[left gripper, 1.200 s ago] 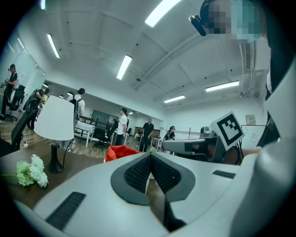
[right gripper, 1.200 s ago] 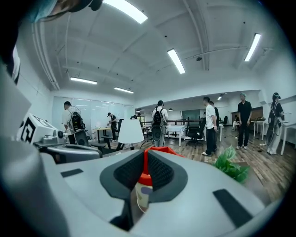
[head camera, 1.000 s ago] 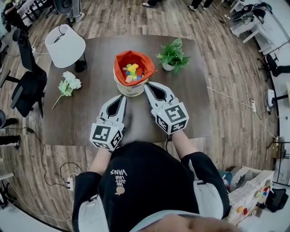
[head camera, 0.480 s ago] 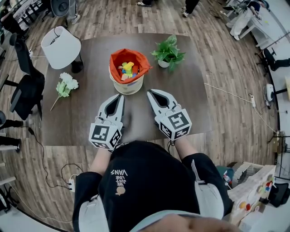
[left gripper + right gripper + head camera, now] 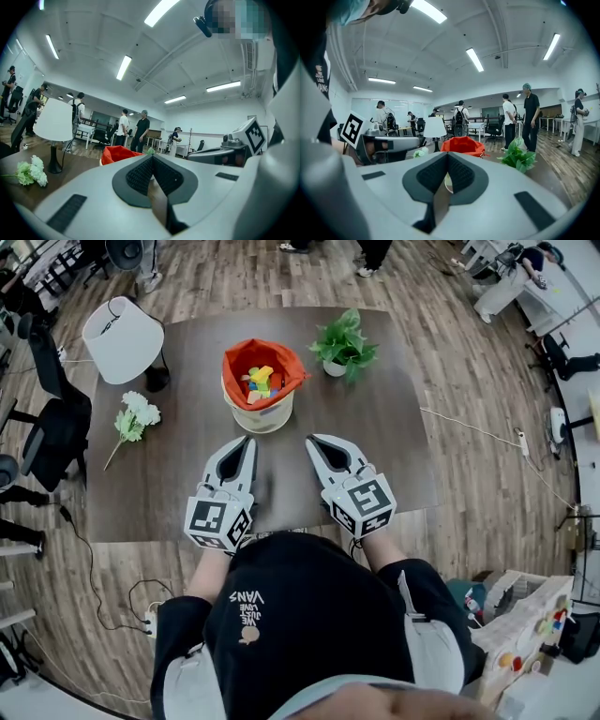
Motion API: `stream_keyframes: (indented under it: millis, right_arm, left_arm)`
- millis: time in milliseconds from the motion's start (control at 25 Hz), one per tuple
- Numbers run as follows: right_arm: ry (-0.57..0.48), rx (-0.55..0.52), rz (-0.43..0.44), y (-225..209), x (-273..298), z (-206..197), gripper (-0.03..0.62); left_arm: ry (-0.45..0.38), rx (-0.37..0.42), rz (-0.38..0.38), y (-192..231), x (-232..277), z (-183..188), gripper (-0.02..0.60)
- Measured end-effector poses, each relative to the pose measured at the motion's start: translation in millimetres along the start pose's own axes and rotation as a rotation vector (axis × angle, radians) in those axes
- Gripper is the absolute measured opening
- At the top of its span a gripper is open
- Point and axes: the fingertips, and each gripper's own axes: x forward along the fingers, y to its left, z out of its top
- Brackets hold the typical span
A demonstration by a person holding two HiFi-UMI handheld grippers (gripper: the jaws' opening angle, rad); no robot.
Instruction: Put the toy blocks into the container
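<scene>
now both grippers pointed toward twelve o'clock over the near part of the table (image 5: 394, 460). the left gripper (image 5: 248, 442) had its jaws pressed together on nothing, and the right gripper (image 5: 313, 440) was likewise closed and empty. the toy blocks (image 5: 260, 382) sat inside the orange-lined container (image 5: 261, 419), at twelve o'clock from the grippers and apart from both. a potted plant (image 5: 343, 345) stood at two o'clock from it.

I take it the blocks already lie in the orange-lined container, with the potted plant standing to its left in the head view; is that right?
Not quite: the potted plant stands to the right of the orange-lined container, not its left, as the head view shows. The blocks do lie inside it.
</scene>
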Motion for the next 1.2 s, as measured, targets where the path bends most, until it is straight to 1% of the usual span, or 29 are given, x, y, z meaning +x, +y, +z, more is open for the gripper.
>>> stream_keyframes:
  millis: [160,640,1200]
  right_arm:
    - [-0.006,0.012,0.008,5,0,3,0.017]
    - [-0.007,-0.006,0.027,14,4,7,0.017]
    - [-0.004,-0.008,0.021,13,5,7,0.017]
  left_arm:
    - [-0.001,-0.001,0.0,-2,-2,0,0.011]
    - [-0.001,0.0,0.01,0,-9,0,0.011]
    - [-0.001,-0.001,0.01,0,-11,0,0.011]
